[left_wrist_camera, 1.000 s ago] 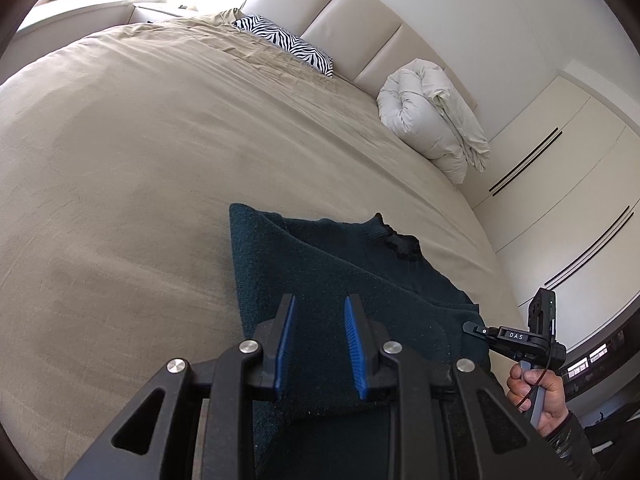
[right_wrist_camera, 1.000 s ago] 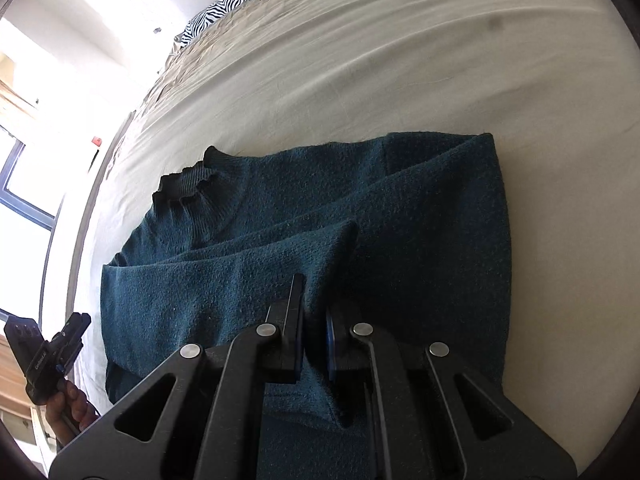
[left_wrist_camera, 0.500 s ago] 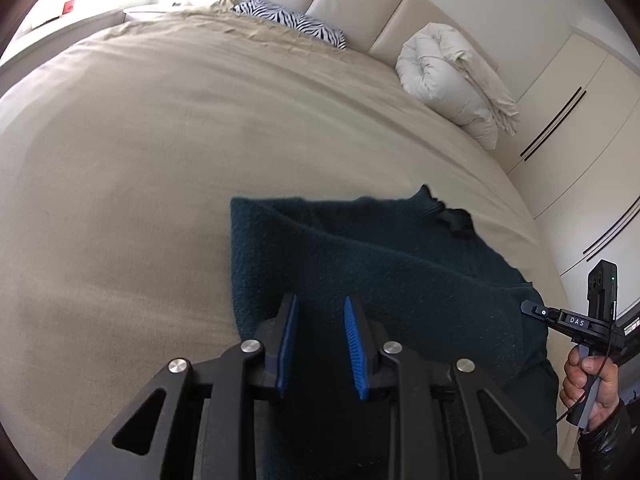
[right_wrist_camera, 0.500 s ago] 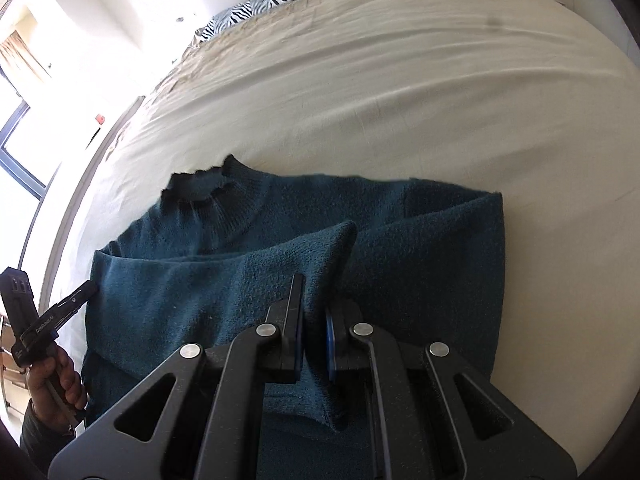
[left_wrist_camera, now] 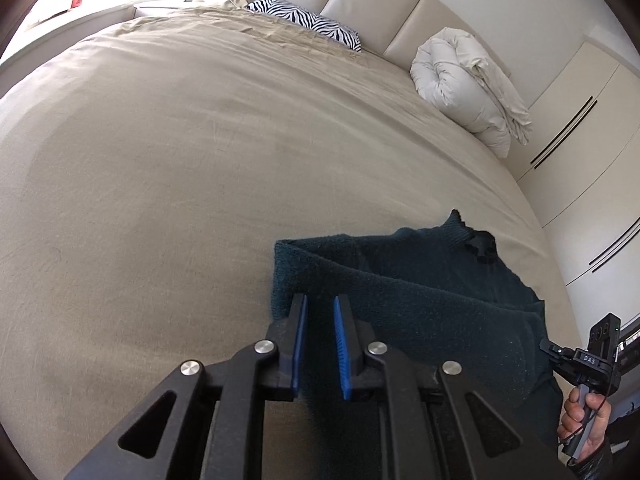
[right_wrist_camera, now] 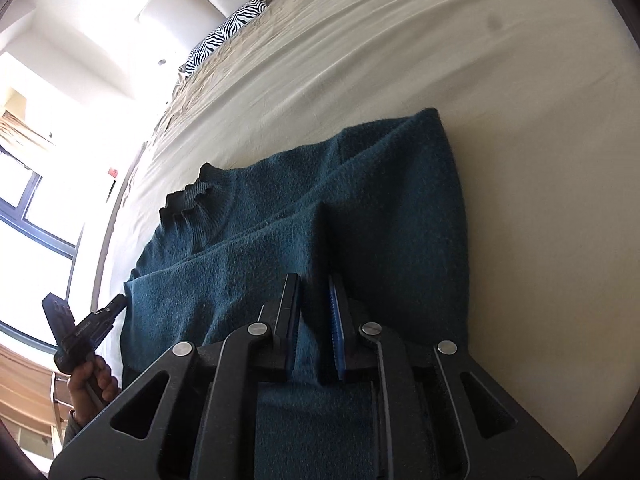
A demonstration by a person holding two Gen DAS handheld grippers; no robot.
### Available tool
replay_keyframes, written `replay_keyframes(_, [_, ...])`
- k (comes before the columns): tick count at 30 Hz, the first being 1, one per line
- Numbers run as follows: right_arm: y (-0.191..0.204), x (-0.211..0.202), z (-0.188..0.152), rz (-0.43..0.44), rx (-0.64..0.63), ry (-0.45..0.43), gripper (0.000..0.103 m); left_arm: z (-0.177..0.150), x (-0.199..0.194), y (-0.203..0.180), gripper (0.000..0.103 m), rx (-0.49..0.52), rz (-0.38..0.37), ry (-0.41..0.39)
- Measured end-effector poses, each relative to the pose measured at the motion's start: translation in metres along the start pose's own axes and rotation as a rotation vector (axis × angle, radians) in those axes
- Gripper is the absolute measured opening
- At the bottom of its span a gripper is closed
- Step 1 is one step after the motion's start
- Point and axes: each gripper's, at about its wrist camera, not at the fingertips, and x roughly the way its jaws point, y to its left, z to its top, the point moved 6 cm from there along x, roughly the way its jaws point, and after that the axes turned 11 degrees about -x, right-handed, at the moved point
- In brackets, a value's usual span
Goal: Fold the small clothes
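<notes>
A beige bed (left_wrist_camera: pixel 168 168) carries one teal sweater (right_wrist_camera: pixel 360 216), one zebra pillow (left_wrist_camera: pixel 308 24) and one rolled duvet (left_wrist_camera: pixel 464 88). Left gripper (left_wrist_camera: pixel 320 322) and right gripper (right_wrist_camera: pixel 314 304) hover over the knit, jaws apart

Left gripper (left_wrist_camera: pixel 320 312) low and near, blue pads parted over the near left edge of a dark teal sweater (left_wrist_camera: pixel 420 292) spread on the beige bed (left_wrist_camera: pixel 180 168). Zebra pillow (left_wrist_camera: pixel 308 20) and rolled white duvet (left_wrist_camera: pixel 464 84) far, by the headboard. Right gripper (left_wrist_camera: pixel 556 354) at near right.

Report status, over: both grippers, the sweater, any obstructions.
Left gripper open, right gripper open, both over teal sweater. Sweater part-folded on bed. Nothing in the way.
</notes>
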Motion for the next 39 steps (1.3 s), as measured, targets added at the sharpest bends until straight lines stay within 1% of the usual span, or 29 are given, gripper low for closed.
replay_keyframes(4, [-0.005, -0.015, -0.016, 0.028, 0.029, -0.019, 0.013, 0.005, 0.007, 0.000, 0.013, 0.009, 0.003, 0.012])
replay_keyframes(7, [-0.004, -0.030, -0.031, 0.050, 0.046, -0.039, 0.014, 0.004, 0.002, -0.005, 0.014, 0.023, 0.018, 0.009])
replay_keyframes(9, [-0.005, -0.042, -0.044, 0.062, 0.057, -0.057, 0.014, -0.004, -0.006, -0.010, 0.020, 0.030, 0.006, -0.002])
replay_keyframes(10, [-0.006, -0.048, -0.051, 0.071, 0.066, -0.067, 0.016, -0.011, -0.008, -0.013, 0.026, 0.041, -0.002, 0.001])
replay_keyframes(11, [-0.008, -0.053, -0.058, 0.072, 0.078, -0.072, 0.019, -0.019, -0.009, -0.016, 0.028, 0.064, 0.003, 0.007])
replay_keyframes(13, [-0.012, -0.064, -0.076, 0.074, 0.100, -0.081, 0.042, -0.035, -0.010, -0.021, 0.028, 0.147, 0.039, -0.002])
replay_keyframes(14, [-0.012, -0.069, -0.084, 0.093, 0.105, -0.099, 0.044, -0.041, -0.013, -0.022, 0.028, 0.175, 0.053, -0.012])
replay_keyframes(15, [-0.011, -0.074, -0.093, 0.094, 0.104, -0.099, 0.047, -0.044, -0.017, -0.022, 0.028, 0.177, 0.055, -0.012])
replay_keyframes(18, [-0.009, -0.092, -0.117, 0.086, 0.099, -0.099, 0.047, -0.049, -0.037, -0.016, 0.030, 0.137, 0.039, -0.014])
replay_keyframes(19, [-0.010, -0.100, -0.126, 0.087, 0.100, -0.103, 0.049, -0.054, -0.044, -0.013, 0.038, 0.129, 0.044, -0.014])
replay_keyframes(20, [-0.009, -0.107, -0.134, 0.088, 0.109, -0.102, 0.052, -0.061, -0.051, -0.011, 0.041, 0.126, 0.050, -0.005])
replay_keyframes(21, [-0.010, -0.113, -0.141, 0.085, 0.123, -0.102, 0.055, -0.070, -0.060, -0.009, 0.041, 0.129, 0.046, -0.005])
replay_keyframes(22, [-0.010, -0.121, -0.149, 0.085, 0.133, -0.108, 0.057, -0.079, -0.071, -0.008, 0.042, 0.134, 0.038, -0.010])
replay_keyframes(24, [-0.009, -0.135, -0.164, 0.090, 0.145, -0.118, 0.058, -0.100, -0.096, -0.002, 0.046, 0.119, 0.028, -0.025])
replay_keyframes(26, [-0.012, -0.153, -0.181, 0.088, 0.155, -0.128, 0.058, -0.124, -0.117, 0.005, 0.055, 0.079, 0.008, -0.023])
replay_keyframes(28, [-0.012, -0.165, -0.197, 0.078, 0.158, -0.136, 0.058, -0.149, -0.138, 0.015, 0.056, 0.039, 0.000, -0.016])
replay_keyframes(31, [-0.016, -0.184, -0.223, 0.064, 0.168, -0.143, 0.058, -0.186, -0.165, 0.032, 0.061, -0.034, -0.014, 0.001])
replay_keyframes(33, [-0.017, -0.194, -0.237, 0.046, 0.168, -0.144, 0.058, -0.209, -0.175, 0.037, 0.063, -0.063, -0.031, 0.025])
replay_keyframes(37, [-0.018, -0.216, -0.261, -0.020, 0.126, -0.141, 0.058, -0.249, -0.183, 0.038, 0.064, -0.074, -0.040, 0.075])
replay_keyframes(39, [-0.019, -0.228, -0.272, -0.053, 0.106, -0.140, 0.058, -0.261, -0.188, 0.038, 0.064, -0.071, -0.037, 0.071])
